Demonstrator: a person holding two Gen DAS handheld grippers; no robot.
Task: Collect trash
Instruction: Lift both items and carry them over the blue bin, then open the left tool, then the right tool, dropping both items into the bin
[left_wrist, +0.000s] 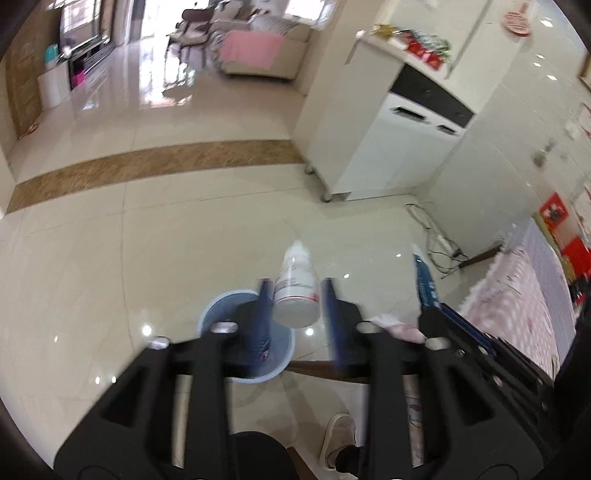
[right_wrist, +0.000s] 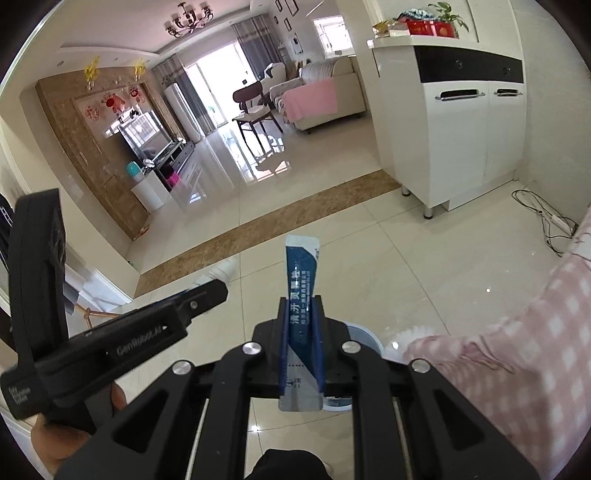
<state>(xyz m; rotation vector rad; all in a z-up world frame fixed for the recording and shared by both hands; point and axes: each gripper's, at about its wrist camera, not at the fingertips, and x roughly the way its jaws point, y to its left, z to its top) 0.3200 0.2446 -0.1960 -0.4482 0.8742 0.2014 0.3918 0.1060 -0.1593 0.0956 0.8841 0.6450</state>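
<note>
Hovering above the light blue wastebasket (left_wrist: 218, 314) on the tiled floor (left_wrist: 147, 229), the left tool (left_wrist: 295, 306) has a small white bottle (left_wrist: 297, 291) between its blue fingers (left_wrist: 330, 314). The jaws stand spread, with a visible gap on each side of the bottle, so the bottle looks let go rather than gripped; whether it rests on anything I cannot tell. The bottle's cap end points away from the camera and its base faces it. It sits over the basket's far right rim, which suggests a drop into the bin is the aim, though from this angle it may be a little off to the right of the opening.

The right tool (right_wrist: 301, 321) is clenched on a long blue and white sachet (right_wrist: 301, 295), pinched flat between the fingers so both ends stick out, the printed end forward. Part of the basket's rim (right_wrist: 364, 332) shows just behind that tool, so the sachet is also near the bin, presumably waiting its turn. The left tool's black body (right_wrist: 147, 328) crosses the right wrist view at left, with the person's fingers under it.

Inside the basket, what shows of the bottom looks bare, though the tool hides much of it. A pink checked cloth (right_wrist: 535, 332) lies at the right, near the basket.
</note>
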